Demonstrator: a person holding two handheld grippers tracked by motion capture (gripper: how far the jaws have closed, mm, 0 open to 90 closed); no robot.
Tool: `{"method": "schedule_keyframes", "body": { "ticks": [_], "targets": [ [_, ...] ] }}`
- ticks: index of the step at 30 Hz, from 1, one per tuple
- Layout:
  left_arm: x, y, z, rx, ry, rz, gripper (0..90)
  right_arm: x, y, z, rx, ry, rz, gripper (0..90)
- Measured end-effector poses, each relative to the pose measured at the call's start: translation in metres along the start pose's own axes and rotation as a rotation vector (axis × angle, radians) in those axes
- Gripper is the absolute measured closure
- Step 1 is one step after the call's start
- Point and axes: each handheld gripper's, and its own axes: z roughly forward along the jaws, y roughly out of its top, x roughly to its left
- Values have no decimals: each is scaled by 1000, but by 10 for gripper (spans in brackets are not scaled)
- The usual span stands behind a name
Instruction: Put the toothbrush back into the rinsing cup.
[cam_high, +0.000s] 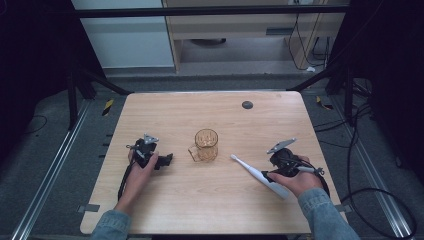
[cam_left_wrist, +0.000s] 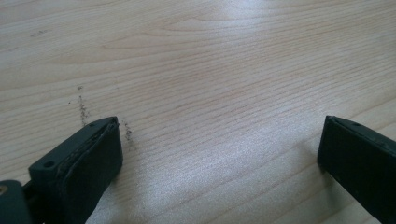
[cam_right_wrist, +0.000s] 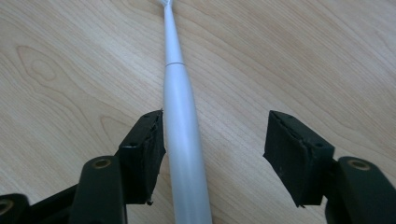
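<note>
**Jaws astride the toothbrush handle**

We start at the right gripper (cam_right_wrist: 212, 154): its jaws stand apart with the toothbrush (cam_right_wrist: 180, 121) running up between them. The handle lies hard against one pad, while the other pad sits well clear, so nothing is clamped here. Over at the left gripper (cam_left_wrist: 219, 154), we see the jaws spread wide above bare wood, with nothing between them.

The toothbrush is a slim, pale grey-white electric type, with a thick smooth handle, a fine seam ring, then a narrow neck. From the high view we find it (cam_high: 257, 175) lying slantwise on the tabletop (cam_high: 210, 210), its head pointing toward a clear amber glass mug (cam_high: 205, 146) at the middle and its butt end under the right hand (cam_high: 295, 181). That view also gives us the left hand (cam_high: 142, 167) resting its gripper (cam_high: 167, 160) on the wood just left of the mug, and a small dark disc (cam_high: 247, 105) near the far edge.

The right gripper view cuts off the brush head at the top edge, and the bristles are too small to make out from above. The left gripper view offers wood grain and a few dark specks.
</note>
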Motion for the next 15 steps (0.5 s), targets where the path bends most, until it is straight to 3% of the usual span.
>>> {"method": "schedule_keyframes", "body": {
  "ticks": [15],
  "targets": [
    [0, 0, 0, -1, 0, -1, 0, 2, 19, 9, 43, 15, -32, 460]
  ]
}}
